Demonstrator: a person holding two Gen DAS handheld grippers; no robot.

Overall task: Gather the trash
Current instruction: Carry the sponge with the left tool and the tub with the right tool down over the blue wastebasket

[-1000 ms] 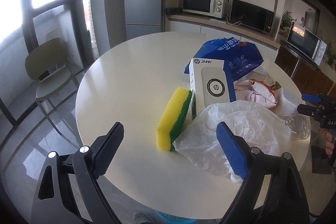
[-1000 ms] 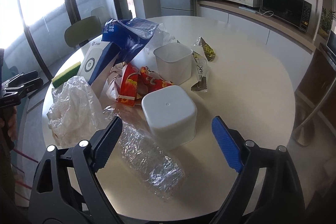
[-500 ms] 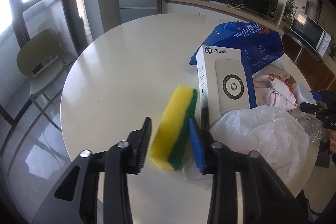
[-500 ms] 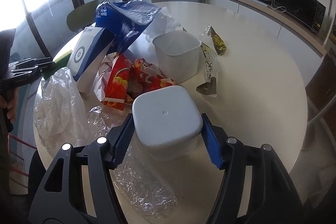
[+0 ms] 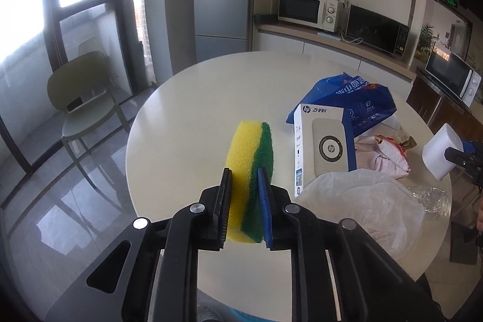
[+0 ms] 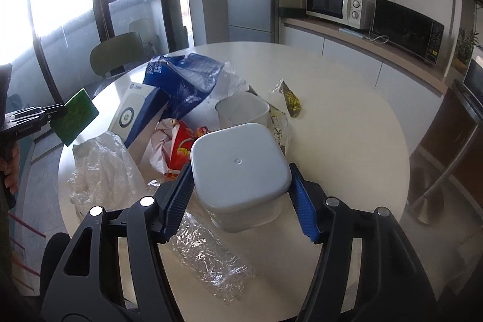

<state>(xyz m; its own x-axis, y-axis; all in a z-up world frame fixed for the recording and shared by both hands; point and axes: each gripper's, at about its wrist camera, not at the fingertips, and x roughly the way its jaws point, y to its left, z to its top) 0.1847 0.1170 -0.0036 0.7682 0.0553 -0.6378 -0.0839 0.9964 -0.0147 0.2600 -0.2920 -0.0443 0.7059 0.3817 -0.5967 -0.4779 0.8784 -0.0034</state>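
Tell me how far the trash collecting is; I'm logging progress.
Nothing looks binned yet. In hand: the left gripper clamps the yellow-and-green sponge, the right gripper the upturned white plastic tub. Left on the round white table: blue bag, HP box, clear wrap.

sponge (image 5: 251, 168): yellow-green, on edge, lifted | white tub (image 6: 240, 171): upside down, lifted above table

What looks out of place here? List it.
The HP box stands tilted against the blue bag, not flat. One white tub is upside down in the right gripper; the other sits upright. A flattened clear bottle lies on the table.
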